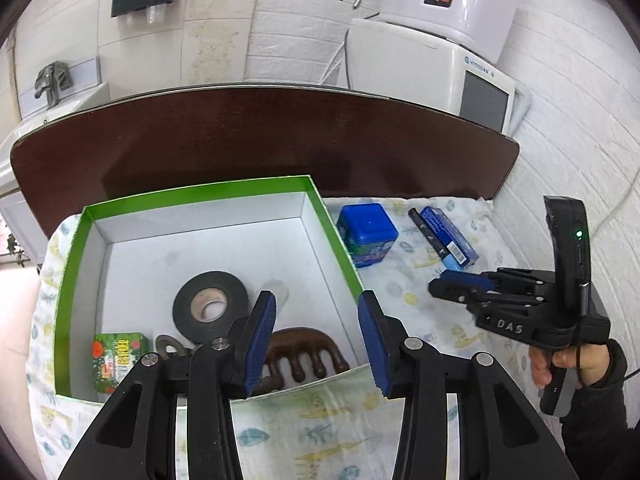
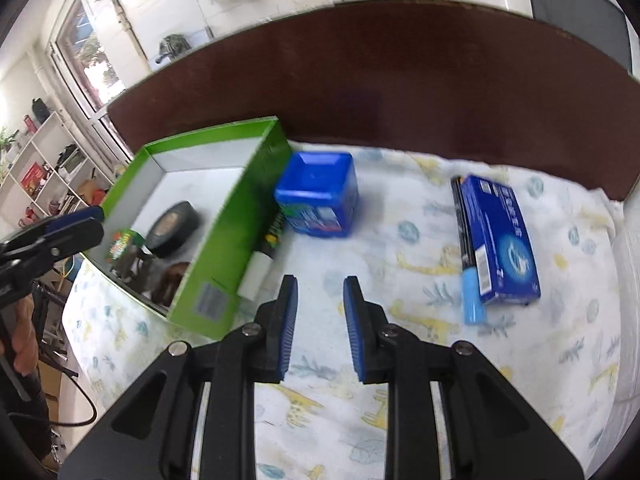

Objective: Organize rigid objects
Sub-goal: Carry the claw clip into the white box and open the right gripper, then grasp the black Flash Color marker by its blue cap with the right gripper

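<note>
A green box [image 1: 72,264] with a white inside holds a black tape roll [image 1: 210,304], a brown wooden comb [image 1: 308,354], a small green packet [image 1: 120,360] and a metal piece [image 1: 170,344]. My left gripper [image 1: 316,340] is open and empty above the box's near right corner. A blue cube container [image 2: 318,194] stands just right of the box [image 2: 224,236]. A blue carton [image 2: 500,240] and a black pen with a light blue cap [image 2: 468,252] lie further right. My right gripper [image 2: 320,328] is open and empty over the cloth, in front of the cube; it also shows in the left wrist view [image 1: 448,282].
A giraffe-print cloth [image 2: 400,280] covers the surface. A dark brown board [image 1: 260,140] stands behind it. A black-and-white tube [image 2: 260,268] lies along the box's right wall. A white appliance [image 1: 432,60] stands at the back right.
</note>
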Demonstrator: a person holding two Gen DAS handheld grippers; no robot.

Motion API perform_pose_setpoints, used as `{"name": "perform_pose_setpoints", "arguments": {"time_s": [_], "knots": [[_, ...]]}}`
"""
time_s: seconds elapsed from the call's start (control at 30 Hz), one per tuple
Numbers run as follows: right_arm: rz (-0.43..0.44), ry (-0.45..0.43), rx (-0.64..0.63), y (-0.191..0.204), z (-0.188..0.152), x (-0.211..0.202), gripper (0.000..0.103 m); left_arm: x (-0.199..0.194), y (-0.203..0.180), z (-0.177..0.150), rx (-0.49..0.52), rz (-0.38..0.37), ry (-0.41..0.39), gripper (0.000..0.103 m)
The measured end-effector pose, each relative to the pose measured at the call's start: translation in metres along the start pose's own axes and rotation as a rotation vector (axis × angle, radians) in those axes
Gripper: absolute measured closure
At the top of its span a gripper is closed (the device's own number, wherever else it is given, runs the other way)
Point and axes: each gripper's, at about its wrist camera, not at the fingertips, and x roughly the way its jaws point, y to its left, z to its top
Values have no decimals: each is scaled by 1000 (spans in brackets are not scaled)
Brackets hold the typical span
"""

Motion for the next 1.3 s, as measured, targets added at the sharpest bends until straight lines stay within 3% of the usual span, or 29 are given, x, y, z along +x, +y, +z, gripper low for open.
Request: {"name": "perform_pose_setpoints", "arguments": {"time_s": [0.13,0.23,0.4,0.5,0.6,0.8,0.87,1.0,1.23,1.3], "knots": [[17,47,-5,17,-7,18,79,8,-12,2,-14,6,25,60],[-24,31,-30,21,-10,15,80,11,-23,6,-13,-10,32,60],[-150,-31,65,-29,-20,-7,80,23,-63,12,58,-33,49,60],[-207,-13,143,-68,-27,-11,79,41,-88,11,85,-22,86,60],[-196,-2,177,-83,-31,-8,79,64,-102,9,69,15,141,60],[-148,-7,199,-91,-27,12,79,105,-94,9,-44,194,212,60],[-133,-11,203,-92,-22,20,79,114,-89,10,-88,202,224,60],[-85,-13,211,-91,-19,25,87,120,-96,12,-76,294,212,60],[-15,36,167,-90,-48,4,87,115,-80,11,-74,294,169,61],[-25,41,153,-90,-54,-2,86,115,-72,12,-86,332,177,62]]}}
